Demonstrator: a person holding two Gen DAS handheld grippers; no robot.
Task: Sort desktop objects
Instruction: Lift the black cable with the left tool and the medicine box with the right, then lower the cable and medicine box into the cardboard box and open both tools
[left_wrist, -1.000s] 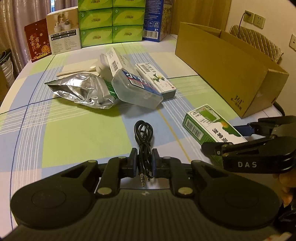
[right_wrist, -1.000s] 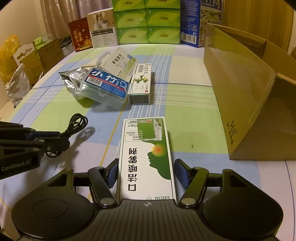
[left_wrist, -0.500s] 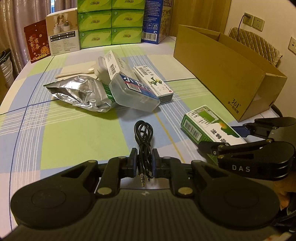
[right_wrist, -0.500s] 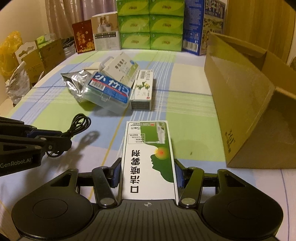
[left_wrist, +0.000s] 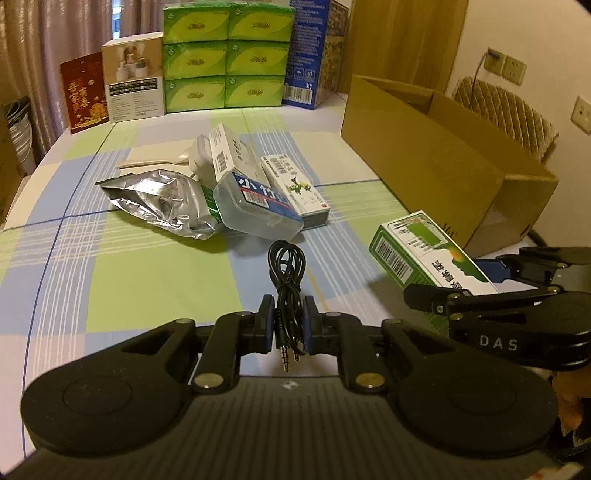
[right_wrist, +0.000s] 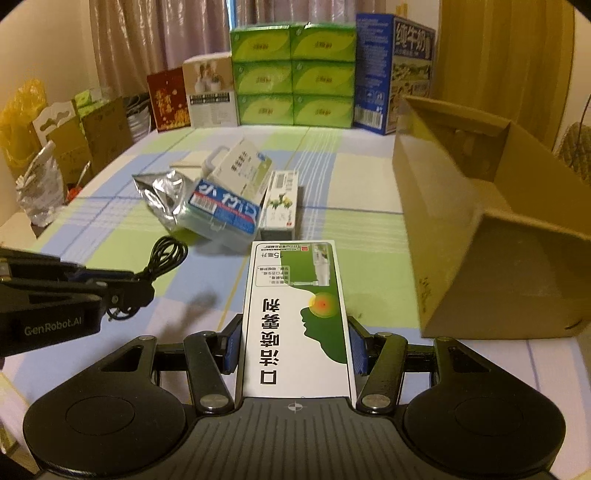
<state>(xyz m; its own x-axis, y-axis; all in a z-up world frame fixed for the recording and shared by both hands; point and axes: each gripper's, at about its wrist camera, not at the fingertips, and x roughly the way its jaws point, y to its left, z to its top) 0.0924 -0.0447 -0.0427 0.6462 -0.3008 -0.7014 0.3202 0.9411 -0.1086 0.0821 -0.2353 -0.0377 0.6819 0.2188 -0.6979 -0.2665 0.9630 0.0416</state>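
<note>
**Box lies to the right of both loads**

R tongs (right_wrist: 295, 347) grip the green-white carton (right_wrist: 297, 314), long axis pointing fwd. L tongs (left_wrist: 287, 325) pinch the black coiled cable (left_wrist: 287, 269). The open brown cardboard box (right_wrist: 480, 221) stands on the table (right_wrist: 369, 229), nearer the R tongs.

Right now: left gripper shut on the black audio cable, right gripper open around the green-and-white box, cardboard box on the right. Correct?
One thing is off: the right gripper is not open around the green-and-white box; it is shut on it, both pads pressed against its long sides, as the right wrist view shows. The left gripper is shut on the black audio cable, and the cardboard box sits on the right.
</note>
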